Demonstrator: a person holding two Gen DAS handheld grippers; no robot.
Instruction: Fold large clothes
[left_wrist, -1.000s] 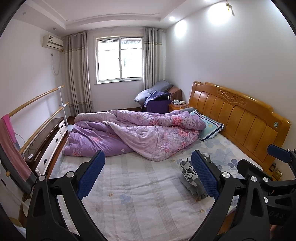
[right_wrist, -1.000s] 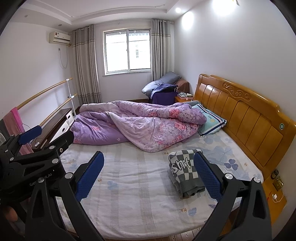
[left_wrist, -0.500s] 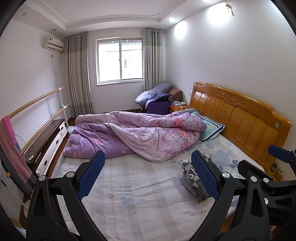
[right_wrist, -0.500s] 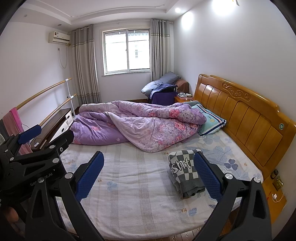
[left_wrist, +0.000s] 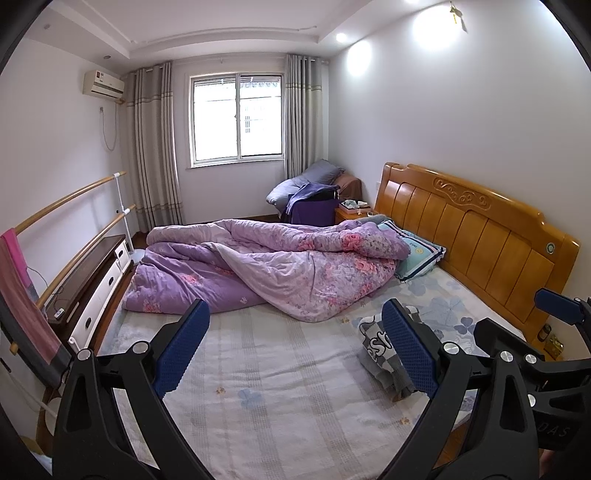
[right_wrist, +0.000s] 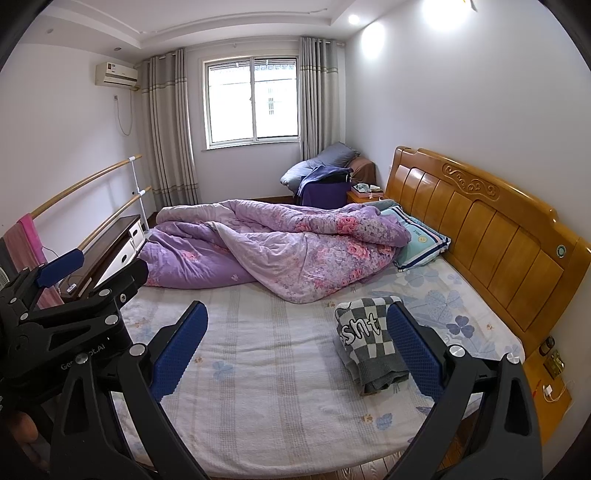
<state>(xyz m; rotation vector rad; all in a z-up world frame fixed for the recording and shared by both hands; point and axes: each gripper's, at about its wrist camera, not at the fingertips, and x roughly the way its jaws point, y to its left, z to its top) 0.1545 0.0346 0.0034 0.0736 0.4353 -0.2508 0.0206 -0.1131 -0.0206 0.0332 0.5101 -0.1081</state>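
Holding both tongs above the near edge of the bed (right_wrist: 280, 398), I see each spread wide, nothing between the pads. The folded checkered sweater (right_wrist: 369, 343) lies on the sheet ahead of the right tongs (right_wrist: 295, 347), just inside its right finger. From the left tongs (left_wrist: 295, 350) it sits ahead and right, partly hidden behind the right pad. Purple quilt (left_wrist: 273, 266) lies bunched farther ahead.

Left gripper (left_wrist: 295, 350) is up in the air, jaws spread wide, nothing between the blue pads (left_wrist: 183, 345). Right gripper (right_wrist: 297, 347) sits alongside it at about the same level, fingers just as far apart and gripping nothing.
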